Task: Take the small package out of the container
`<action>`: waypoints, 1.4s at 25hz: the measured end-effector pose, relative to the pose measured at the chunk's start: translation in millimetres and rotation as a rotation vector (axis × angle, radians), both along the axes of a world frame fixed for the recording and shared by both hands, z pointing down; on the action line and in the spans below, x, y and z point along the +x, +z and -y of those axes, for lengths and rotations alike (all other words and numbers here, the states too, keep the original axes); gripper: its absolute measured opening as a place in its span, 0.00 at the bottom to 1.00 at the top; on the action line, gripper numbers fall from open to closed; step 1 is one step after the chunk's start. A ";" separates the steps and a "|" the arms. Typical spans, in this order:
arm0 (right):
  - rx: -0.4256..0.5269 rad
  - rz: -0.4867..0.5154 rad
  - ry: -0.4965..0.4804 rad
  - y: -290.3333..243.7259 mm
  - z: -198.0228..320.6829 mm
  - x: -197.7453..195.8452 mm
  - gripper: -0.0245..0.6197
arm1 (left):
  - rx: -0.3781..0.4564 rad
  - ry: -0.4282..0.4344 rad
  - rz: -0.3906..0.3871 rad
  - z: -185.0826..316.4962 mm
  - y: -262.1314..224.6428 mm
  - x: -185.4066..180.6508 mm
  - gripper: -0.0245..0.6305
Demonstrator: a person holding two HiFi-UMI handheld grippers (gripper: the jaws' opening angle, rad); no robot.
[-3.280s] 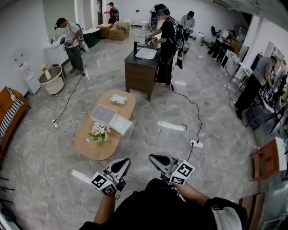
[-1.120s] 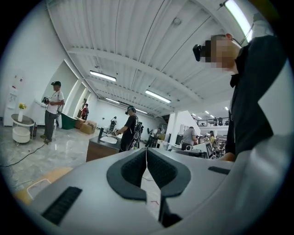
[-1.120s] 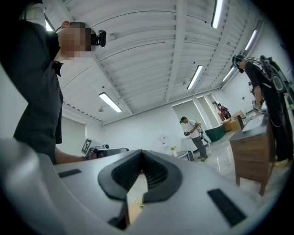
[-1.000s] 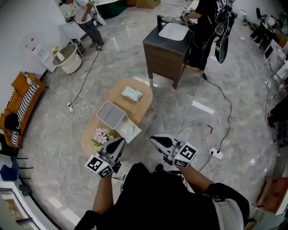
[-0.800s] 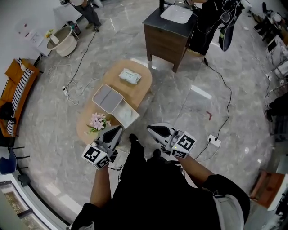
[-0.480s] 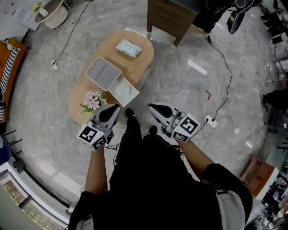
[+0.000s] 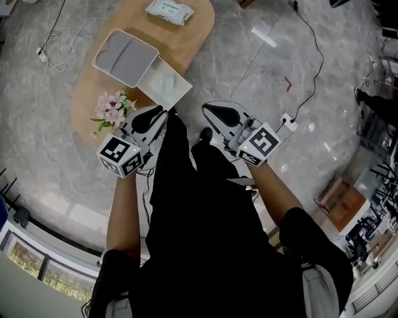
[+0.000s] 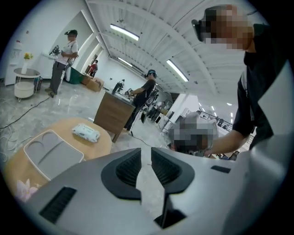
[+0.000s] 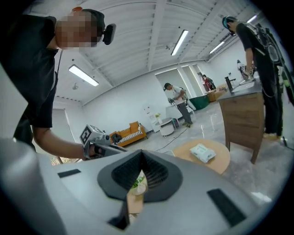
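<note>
My left gripper's [image 8: 146, 156] jaws are opening, released, with nothing between them. My right gripper's [image 9: 140, 158] jaws are clenched together, empty. Both hang near the wooden counter's [image 7: 189, 38] edge, beside pink flowers [image 7: 112, 110]. The small package [image 7: 169, 9] lies on the counter at top centre, apart from the grey container [image 7: 124, 57] at upper left.

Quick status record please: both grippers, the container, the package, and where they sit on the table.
left gripper: jaws opening, nothing between them
right gripper: jaws together, empty
container: grey, on the wooden table, no gripper on it
package: on the table's far end, apart from the container
flowers: at the table's near end, close to the left gripper
</note>
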State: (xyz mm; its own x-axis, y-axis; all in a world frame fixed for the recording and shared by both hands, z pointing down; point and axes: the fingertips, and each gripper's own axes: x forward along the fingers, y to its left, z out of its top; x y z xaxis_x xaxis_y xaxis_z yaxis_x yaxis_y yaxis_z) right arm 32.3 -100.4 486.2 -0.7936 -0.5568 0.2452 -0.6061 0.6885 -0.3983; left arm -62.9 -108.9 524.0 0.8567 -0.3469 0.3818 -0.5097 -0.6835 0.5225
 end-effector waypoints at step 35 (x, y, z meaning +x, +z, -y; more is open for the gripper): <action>-0.147 -0.136 -0.291 264.1 82.5 16.5 0.06 | -0.287 -0.083 0.546 48.8 341.9 22.6 0.28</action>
